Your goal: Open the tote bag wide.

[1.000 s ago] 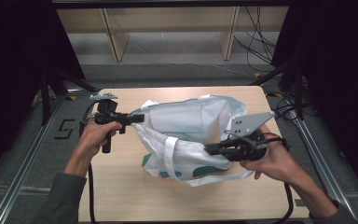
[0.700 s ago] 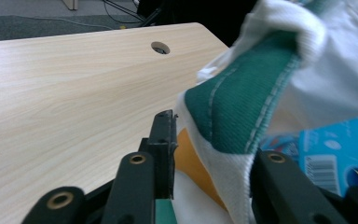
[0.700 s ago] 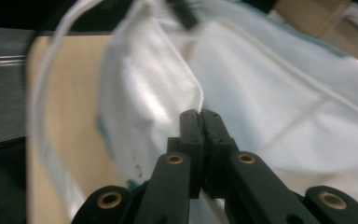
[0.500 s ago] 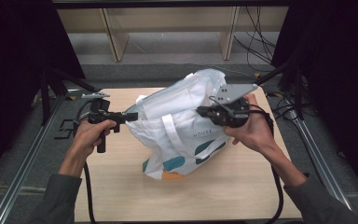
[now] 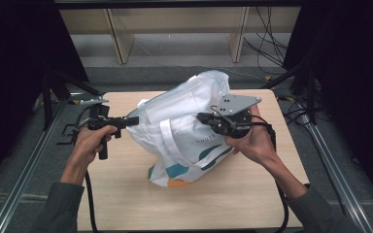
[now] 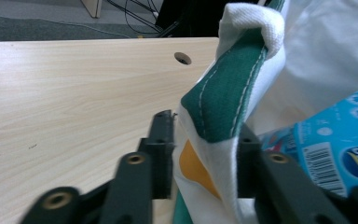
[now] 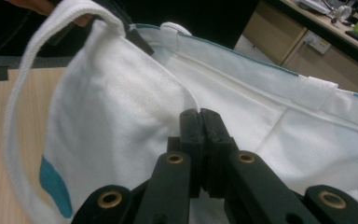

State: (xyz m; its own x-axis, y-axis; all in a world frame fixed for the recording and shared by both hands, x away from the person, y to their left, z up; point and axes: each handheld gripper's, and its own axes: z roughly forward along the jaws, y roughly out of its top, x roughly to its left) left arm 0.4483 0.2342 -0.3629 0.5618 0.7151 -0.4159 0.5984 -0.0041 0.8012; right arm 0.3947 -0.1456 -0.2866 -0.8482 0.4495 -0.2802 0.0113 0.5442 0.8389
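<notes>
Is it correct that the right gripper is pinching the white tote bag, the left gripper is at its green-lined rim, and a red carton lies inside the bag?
Not quite: the carton is blue, not red, as the left gripper view shows. The right gripper does pinch the white tote bag, and the left gripper is at its green-lined rim.

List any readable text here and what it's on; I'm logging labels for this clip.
Grey lettering on the white tote bag, high view: too blurred to read.
Barcode with digits on the blue packet inside the bag, left gripper view: digits too small to read.
Logo on the same packet: cut off, unreadable.
</notes>
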